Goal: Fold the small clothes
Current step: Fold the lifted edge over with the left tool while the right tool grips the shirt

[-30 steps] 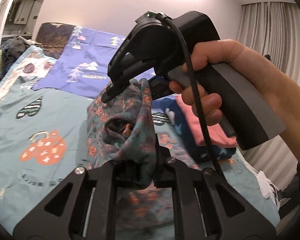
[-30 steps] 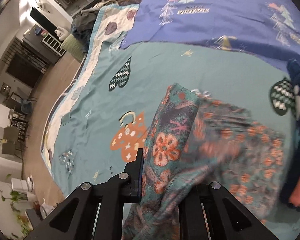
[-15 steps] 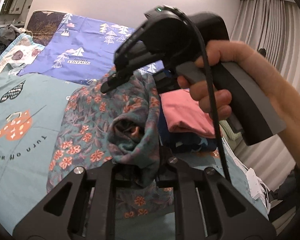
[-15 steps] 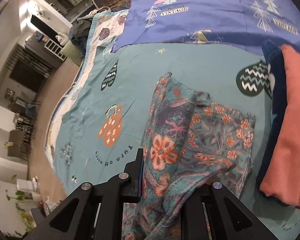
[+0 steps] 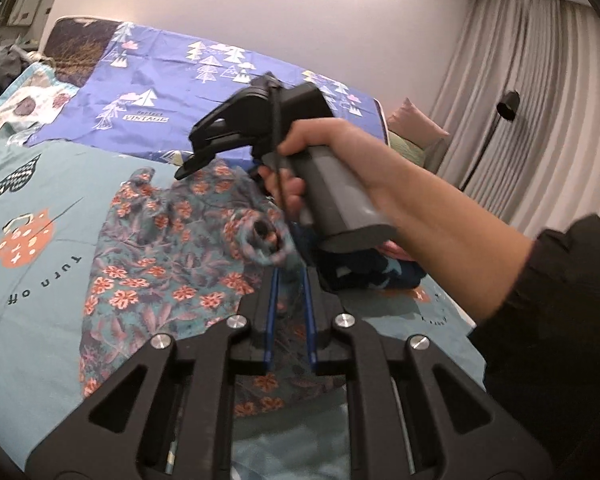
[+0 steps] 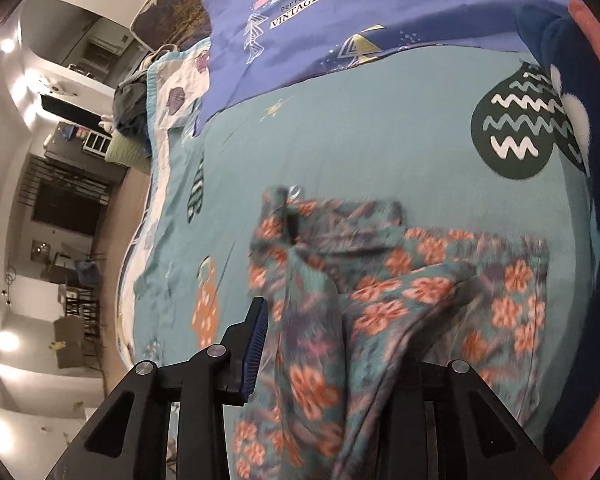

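Floral teal garment lies rumpled, half-folded on bedspread.

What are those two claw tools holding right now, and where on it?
The left gripper pinches a bunched fold of the floral garment. The right gripper is opening; cloth lies between its fingers, but the blue pad stands clear of it.

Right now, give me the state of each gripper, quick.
Left gripper: closed on a bunched fold of the floral cloth.
Right gripper: jaws opening, the cloth between them but no longer pinched.
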`<state>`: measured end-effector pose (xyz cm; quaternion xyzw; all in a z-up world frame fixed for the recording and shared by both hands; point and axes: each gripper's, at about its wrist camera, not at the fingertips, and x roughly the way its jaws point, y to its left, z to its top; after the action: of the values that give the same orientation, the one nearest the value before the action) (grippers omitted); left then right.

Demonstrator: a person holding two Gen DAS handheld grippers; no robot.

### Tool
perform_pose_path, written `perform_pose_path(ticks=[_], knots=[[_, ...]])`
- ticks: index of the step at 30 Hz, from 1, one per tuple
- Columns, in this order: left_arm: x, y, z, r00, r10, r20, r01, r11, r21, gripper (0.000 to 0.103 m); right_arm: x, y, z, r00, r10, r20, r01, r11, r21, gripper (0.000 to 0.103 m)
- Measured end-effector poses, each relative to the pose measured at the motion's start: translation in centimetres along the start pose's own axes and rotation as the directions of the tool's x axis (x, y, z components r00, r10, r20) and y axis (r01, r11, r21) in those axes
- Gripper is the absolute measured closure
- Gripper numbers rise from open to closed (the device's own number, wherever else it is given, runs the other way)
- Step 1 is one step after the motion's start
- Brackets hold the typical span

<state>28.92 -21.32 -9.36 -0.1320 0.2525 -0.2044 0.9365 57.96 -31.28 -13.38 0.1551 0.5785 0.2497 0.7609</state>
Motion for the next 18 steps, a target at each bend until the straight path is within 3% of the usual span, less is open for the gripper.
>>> perform_pose_path(ticks=[1, 2, 9, 13, 18], knots=[[0.3, -0.3, -0.3, 1.000, 0.006, -0.008, -0.006, 1.000, 0.019, 0.089, -0.2, 0.2, -0.1, 1.000, 0.001, 0.015, -0.001, 1.000, -0.024, 0.089], [0.6, -0.3, -0.5, 1.000, 0.015, -0.015, -0.014, 0.999, 0.028, 0.089, -0.4, 0.7, -0.2, 1.000, -0.006, 0.021, 0.007, 0.999, -0.050, 0.096], [0.4, -0.6, -1.2, 0.999, 0.000, -0.034, 0.000, 1.000, 0.008, 0.089, -4.6, 3.2, -1.7, 0.992, -0.080, 0.097, 0.097, 0.979, -0.178, 0.098], [-1.4, -1.3, -0.7, 0.999, -0.048, -0.007, 0.048, 0.999, 0.013, 0.089, -8.4, 4.2, -2.4, 0.987, -0.054, 0.155, 0.087, 0.973, -0.214, 0.098], [-4.2, -0.1, 0.1, 0.997, -0.082, 0.009, 0.082, 0.997, 0.008, 0.088, -9.8, 2.1, -2.4, 0.979, -0.134, 0.156, 0.162, 0.969, -0.185, 0.098]])
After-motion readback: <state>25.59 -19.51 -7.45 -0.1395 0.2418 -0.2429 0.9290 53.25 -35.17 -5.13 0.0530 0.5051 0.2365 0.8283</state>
